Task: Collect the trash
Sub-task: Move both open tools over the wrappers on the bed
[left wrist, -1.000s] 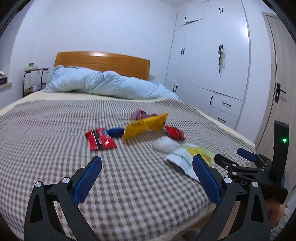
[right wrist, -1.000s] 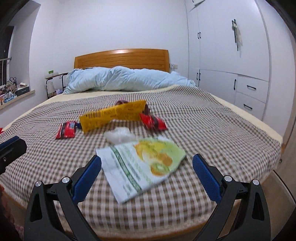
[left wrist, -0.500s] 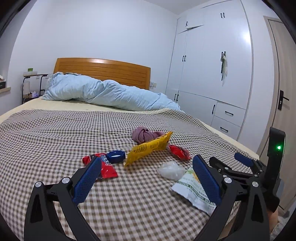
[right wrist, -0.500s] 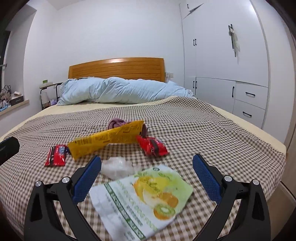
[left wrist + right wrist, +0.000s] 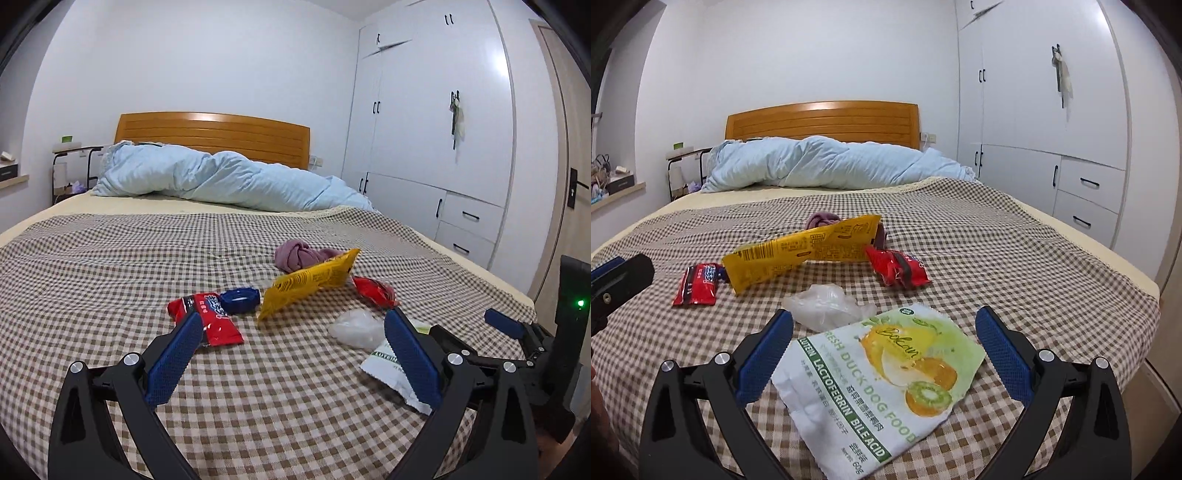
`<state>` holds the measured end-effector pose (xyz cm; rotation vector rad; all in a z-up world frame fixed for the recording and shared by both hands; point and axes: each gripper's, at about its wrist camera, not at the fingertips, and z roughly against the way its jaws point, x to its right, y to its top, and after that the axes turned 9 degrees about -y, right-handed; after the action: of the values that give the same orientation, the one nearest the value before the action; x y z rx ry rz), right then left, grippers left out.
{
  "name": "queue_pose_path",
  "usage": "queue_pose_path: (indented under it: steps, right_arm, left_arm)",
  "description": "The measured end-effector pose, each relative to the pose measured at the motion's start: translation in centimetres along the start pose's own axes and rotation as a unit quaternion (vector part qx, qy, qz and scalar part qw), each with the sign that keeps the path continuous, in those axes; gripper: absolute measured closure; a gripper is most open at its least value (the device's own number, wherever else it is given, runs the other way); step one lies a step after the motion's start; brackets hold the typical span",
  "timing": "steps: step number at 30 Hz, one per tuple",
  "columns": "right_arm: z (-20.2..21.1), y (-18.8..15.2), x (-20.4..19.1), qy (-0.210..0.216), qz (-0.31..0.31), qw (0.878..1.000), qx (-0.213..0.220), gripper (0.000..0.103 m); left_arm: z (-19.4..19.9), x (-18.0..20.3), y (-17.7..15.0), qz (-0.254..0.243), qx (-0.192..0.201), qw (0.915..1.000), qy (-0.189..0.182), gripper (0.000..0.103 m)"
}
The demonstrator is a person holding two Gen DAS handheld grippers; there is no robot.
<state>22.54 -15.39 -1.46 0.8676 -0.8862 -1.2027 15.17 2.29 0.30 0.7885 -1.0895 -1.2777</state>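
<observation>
Bed [image 5: 1015, 258], checked cover, centre frame: trash scattered.
- Dog-food pouch [image 5: 879, 384], one; lower centre, between the spread fingers of the right gripper [image 5: 884, 354], ungrasped; half hidden in left view.
- Plastic wad [image 5: 827, 304], one.
- Yellow bag [image 5: 805, 251], one, hiding most of a purple cloth [image 5: 299, 254].
- Red wrappers, two [image 5: 696, 284] [image 5: 899, 267].
- Blue cap [image 5: 240, 299], one; unseen in right view.
- Left gripper [image 5: 293, 354]: released, empty.
</observation>
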Motion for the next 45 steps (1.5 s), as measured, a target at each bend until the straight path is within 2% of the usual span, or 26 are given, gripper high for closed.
queue_pose_path:
  steps: [9,16,21,38,45]
  right_arm:
    - [0.3,-0.6,0.5,-0.027,-0.007,1.000,0.009,0.008]
    - [0.5,-0.7,1.1,-0.025,-0.037,0.999,0.015,0.008]
    - [0.2,-0.6,1.6,-0.026,-0.048,0.998,0.002,0.008]
    - [0.3,-0.4,1.2,-0.027,-0.028,0.999,-0.004,0.008]
    - [0.1,0.0,1.4,-0.014,-0.025,0.999,-0.016,0.008]
  left_arm:
    - [0.5,0.6,-0.9,-0.010,-0.004,0.9999,0.003,0.008]
    - [0.5,0.1,-0.8,-0.002,-0.006,0.9999,0.010,0.008]
    - [0.3,-0.4,-0.7,0.009,-0.009,0.9999,0.010,0.008]
    - [0.0,-1.6,-0.2,0.034,-0.008,0.9993,0.014,0.008]
    - [0.1,-2.0,-0.1,0.040,-0.008,0.9990,0.020,0.008]
